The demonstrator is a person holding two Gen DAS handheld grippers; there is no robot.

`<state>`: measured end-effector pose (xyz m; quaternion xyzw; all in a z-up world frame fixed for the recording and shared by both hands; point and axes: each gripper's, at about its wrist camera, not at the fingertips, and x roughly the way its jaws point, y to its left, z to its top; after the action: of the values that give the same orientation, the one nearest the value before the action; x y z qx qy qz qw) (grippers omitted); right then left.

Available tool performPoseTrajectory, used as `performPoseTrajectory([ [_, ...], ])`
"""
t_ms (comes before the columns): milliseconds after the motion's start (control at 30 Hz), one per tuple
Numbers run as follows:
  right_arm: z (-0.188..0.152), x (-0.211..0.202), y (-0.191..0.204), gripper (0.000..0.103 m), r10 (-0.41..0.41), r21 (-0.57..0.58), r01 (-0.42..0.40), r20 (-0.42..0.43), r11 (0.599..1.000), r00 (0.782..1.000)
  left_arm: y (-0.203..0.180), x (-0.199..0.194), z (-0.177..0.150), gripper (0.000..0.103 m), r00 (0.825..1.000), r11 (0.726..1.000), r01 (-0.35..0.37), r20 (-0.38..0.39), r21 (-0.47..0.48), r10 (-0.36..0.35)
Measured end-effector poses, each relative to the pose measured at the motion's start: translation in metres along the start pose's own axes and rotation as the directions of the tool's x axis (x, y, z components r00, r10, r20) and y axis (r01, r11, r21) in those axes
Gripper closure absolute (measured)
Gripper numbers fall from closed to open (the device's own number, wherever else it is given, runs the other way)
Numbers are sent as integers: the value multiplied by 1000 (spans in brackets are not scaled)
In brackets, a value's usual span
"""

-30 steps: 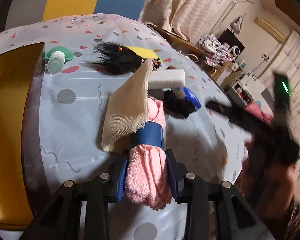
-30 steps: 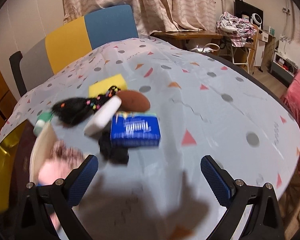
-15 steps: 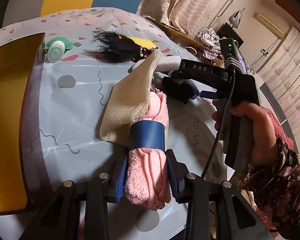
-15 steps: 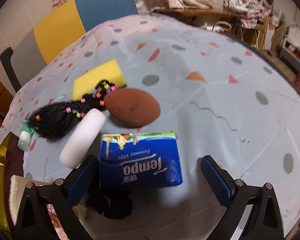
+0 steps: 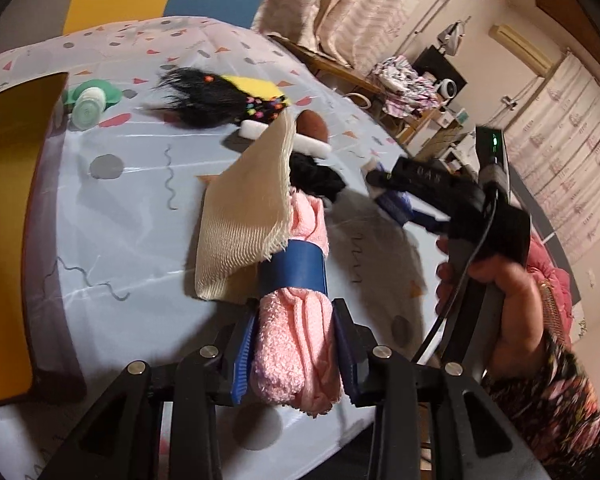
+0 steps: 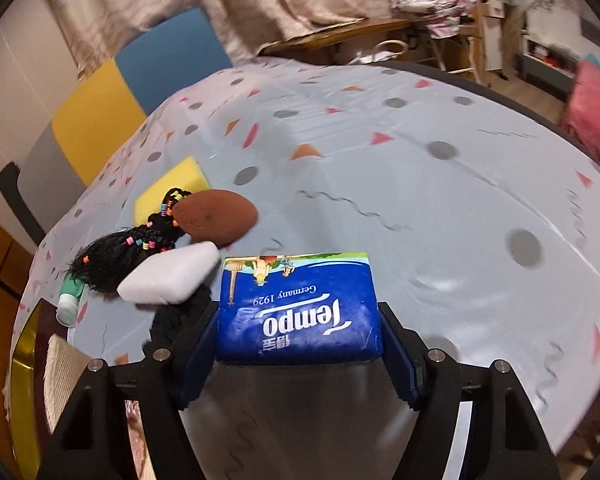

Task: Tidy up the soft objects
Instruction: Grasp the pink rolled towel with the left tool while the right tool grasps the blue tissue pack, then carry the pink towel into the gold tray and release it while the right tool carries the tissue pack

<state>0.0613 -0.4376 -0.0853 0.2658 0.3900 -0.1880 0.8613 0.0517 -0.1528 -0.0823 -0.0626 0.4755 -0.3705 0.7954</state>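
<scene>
My left gripper (image 5: 294, 354) is shut on a rolled pink towel (image 5: 296, 344) with a blue band, held low over the table. A cream woven cloth (image 5: 244, 212) leans against the roll. My right gripper (image 6: 298, 354) has its pads on both sides of a blue Tempo tissue pack (image 6: 298, 308) that lies on the table; the jaws look closed against it. The right gripper also shows in the left wrist view (image 5: 416, 196), held in a hand. A black cloth (image 5: 316, 178) lies beyond the towel.
A black braided hairpiece (image 6: 120, 250), a white sponge (image 6: 170, 276), a brown oval sponge (image 6: 214, 218) and a yellow sponge (image 6: 172, 186) lie behind the pack. A green-capped bottle (image 5: 88, 106) lies far left. A yellow tray (image 5: 4, 216) borders the table's left side.
My right gripper has moved forward to the tissue pack and its jaws have narrowed from wide open to touching the pack's sides. My left gripper keeps hold of the pink towel.
</scene>
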Motion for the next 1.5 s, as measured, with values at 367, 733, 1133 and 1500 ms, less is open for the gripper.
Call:
performPoseTrajectory([
  [367, -35, -44, 15, 29, 71, -89, -67, 54, 994, 996, -1, -29, 8, 70, 984, 985, 163, 82, -46, -159],
  [733, -53, -42, 40, 29, 75, -189, -66, 44, 980, 996, 2, -58, 23, 80, 974, 985, 170, 157, -19, -165],
  [1133, -58, -13, 14, 29, 120, -238, -113, 16, 965, 993, -83, 39, -67, 32, 991, 877, 52, -135, 478, 15],
  [1500, -69, -20, 20, 28, 250, -230, -234, 42, 945, 967, -77, 38, -64, 67, 985, 894, 105, -167, 435, -34],
])
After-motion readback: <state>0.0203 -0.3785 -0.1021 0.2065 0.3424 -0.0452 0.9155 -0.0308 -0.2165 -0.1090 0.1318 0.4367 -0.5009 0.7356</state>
